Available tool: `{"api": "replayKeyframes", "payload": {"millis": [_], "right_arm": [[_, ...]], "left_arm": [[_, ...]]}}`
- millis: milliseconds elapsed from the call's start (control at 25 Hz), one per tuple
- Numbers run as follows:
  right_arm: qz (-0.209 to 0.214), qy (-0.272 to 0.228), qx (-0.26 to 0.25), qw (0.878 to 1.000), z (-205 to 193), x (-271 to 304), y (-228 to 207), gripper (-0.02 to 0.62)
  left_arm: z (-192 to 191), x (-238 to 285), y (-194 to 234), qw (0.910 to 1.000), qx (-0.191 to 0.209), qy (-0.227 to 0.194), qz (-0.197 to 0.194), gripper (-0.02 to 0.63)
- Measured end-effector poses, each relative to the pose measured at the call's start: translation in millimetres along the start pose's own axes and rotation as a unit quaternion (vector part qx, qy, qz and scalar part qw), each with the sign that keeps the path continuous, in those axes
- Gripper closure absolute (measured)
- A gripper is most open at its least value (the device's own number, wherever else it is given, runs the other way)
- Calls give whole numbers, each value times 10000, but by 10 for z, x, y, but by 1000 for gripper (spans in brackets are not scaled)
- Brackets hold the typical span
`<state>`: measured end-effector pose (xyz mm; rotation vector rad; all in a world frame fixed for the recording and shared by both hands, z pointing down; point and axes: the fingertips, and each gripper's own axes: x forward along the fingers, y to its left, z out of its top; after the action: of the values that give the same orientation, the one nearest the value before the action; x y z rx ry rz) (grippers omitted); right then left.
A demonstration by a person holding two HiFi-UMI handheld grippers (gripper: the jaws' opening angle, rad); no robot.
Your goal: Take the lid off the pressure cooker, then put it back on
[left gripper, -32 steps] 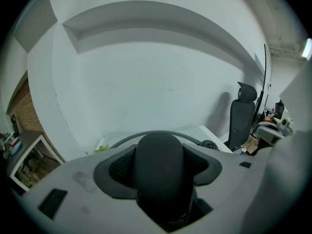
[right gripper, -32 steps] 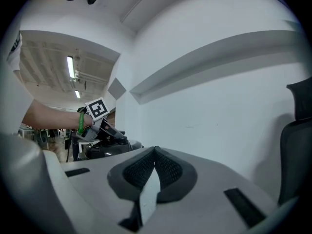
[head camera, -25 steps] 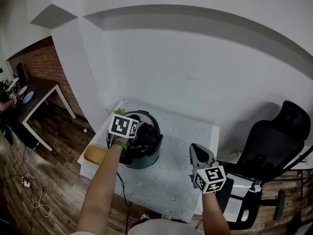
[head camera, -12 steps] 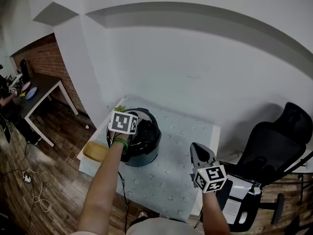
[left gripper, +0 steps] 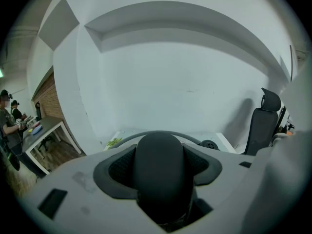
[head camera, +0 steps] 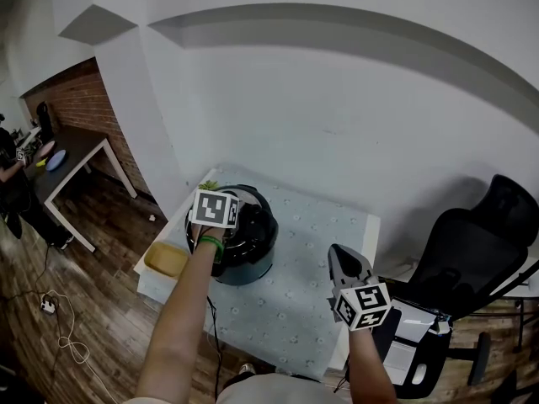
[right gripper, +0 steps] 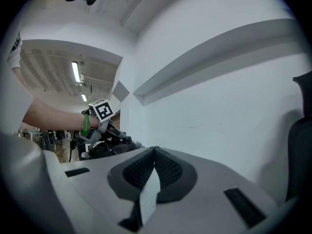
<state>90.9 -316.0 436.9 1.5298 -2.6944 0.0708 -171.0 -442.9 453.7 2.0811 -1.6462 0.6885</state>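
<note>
A dark pressure cooker (head camera: 246, 255) stands on the table's left part, with its black lid (head camera: 261, 221) on top. My left gripper (head camera: 237, 219) reaches over the lid and is shut on the lid's rounded black handle (left gripper: 159, 172), which fills the gap between its grey jaws in the left gripper view. My right gripper (head camera: 338, 257) hangs over the table's right side, apart from the cooker, shut with nothing in it. From the right gripper view, the cooker (right gripper: 105, 149) and the left gripper (right gripper: 116, 132) show at the left.
The table (head camera: 307, 301) carries a pale patterned cloth. A yellow object (head camera: 166, 260) lies at its left edge and a green sprig (head camera: 207, 186) at the back left corner. A black office chair (head camera: 472, 251) stands to the right. A dark desk (head camera: 76, 154) stands far left.
The left gripper stays on the lid handle, shifted only slightly along with the head camera. The right gripper has held its place.
</note>
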Motion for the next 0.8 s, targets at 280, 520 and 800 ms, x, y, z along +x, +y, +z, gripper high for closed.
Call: {"api": "replayKeyframes", "payload": {"millis": [280, 520, 800], "right_arm": [[-26, -5, -4, 10000, 7, -38, 15, 595], [-39, 26, -21, 10000, 0, -43, 66, 595], [-71, 52, -46, 10000, -4, -45, 111, 595]], "left_arm": [[5, -10, -8, 10000, 13, -43, 0, 328], [27, -13, -70, 9998, 54, -169, -121, 303], [202, -141, -122, 9976, 143, -610, -303, 270]]}}
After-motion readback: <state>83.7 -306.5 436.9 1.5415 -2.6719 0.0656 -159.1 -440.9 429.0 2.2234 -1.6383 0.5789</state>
